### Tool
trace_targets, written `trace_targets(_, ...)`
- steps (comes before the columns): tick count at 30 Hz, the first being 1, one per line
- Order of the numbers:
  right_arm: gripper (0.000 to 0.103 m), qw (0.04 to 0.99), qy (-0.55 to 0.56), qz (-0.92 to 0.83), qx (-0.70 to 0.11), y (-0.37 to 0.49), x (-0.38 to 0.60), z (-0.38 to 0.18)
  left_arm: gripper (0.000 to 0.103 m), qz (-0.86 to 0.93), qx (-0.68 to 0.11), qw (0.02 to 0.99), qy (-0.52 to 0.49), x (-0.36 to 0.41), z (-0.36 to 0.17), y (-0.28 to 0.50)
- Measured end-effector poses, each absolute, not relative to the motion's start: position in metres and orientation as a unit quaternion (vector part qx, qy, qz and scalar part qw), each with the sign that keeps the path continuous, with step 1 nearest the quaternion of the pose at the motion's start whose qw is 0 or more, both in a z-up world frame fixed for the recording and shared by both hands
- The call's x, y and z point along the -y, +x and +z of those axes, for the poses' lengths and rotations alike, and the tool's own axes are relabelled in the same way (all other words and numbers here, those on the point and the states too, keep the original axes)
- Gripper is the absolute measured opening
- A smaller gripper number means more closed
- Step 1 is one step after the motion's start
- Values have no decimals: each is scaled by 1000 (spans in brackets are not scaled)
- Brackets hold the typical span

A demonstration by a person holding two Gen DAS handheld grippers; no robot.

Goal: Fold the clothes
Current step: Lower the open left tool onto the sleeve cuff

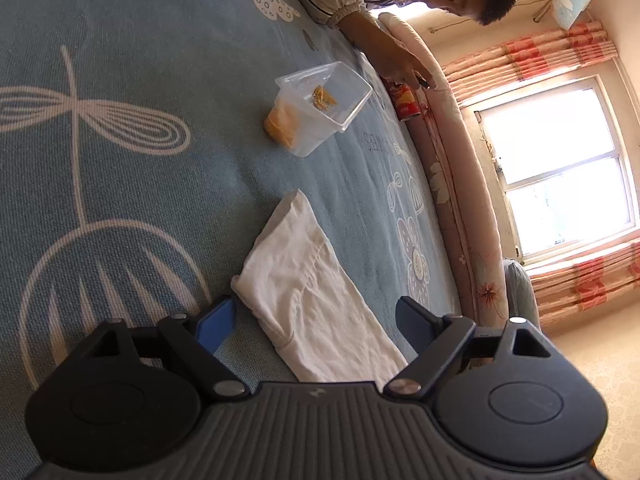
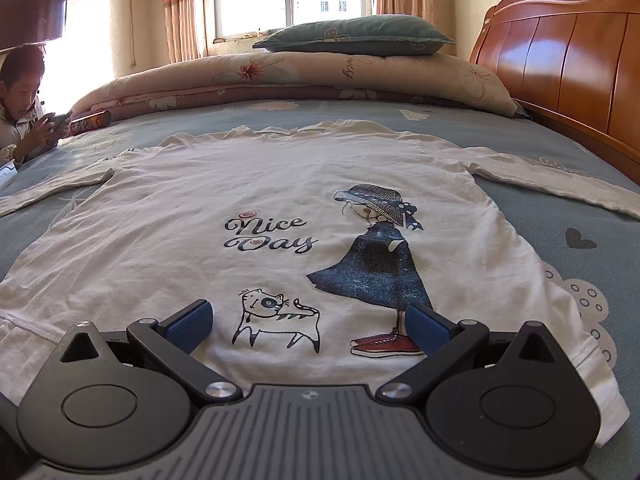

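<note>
Left wrist view: left gripper point(image 1: 316, 322) jaws spread wide, nothing clamped, blue pads either side of the white sleeve point(image 1: 308, 300), which lies flat on the blue bedsheet point(image 1: 120, 152) and runs away from the gripper. Whether the pads touch the cloth can't be told. Beyond the sleeve's far end sits a clear plastic box point(image 1: 324, 104) with something orange in it, apart from the sleeve. Past the box, a red can point(image 1: 408, 102) at the edge of the rolled quilt point(image 1: 444, 184), with a person's hand point(image 1: 400, 64) just above the can. Only this view shows the box.

Right wrist view: right gripper point(image 2: 308, 328) also wide open, gripping nothing, poised over the hem area of the white shirt point(image 2: 280, 200). Shirt is spread face up on the bedsheet point(image 2: 540, 140), print reading "Nice Day", a cat, a girl in a hat. Both sleeves are stretched out sideways. Beyond the shirt's collar lies the quilt point(image 2: 280, 76) with a green pillow point(image 2: 356, 36) on top; wooden headboard point(image 2: 560, 60) to the shirt's right. Left of the shirt, the can point(image 2: 90, 122) lies on its side beside a person point(image 2: 24, 112) holding a phone. Only this view shows the shirt's body and print.
</note>
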State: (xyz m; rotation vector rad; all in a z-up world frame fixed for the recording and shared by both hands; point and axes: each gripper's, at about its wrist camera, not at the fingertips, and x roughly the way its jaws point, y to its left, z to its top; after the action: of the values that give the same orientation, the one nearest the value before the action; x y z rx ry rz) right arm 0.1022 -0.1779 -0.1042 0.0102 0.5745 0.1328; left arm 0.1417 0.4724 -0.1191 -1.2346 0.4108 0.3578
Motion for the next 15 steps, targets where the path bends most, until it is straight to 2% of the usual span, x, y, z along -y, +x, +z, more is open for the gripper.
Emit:
trace_targets(11, 103, 957, 3, 65, -283, 102, 177, -104, 88, 183, -149, 779, -580, -482, -121, 156)
trace_targets(15, 103, 957, 1, 65, -284, 102, 177, -104, 92, 170, -163, 787, -570, -487, -120, 161)
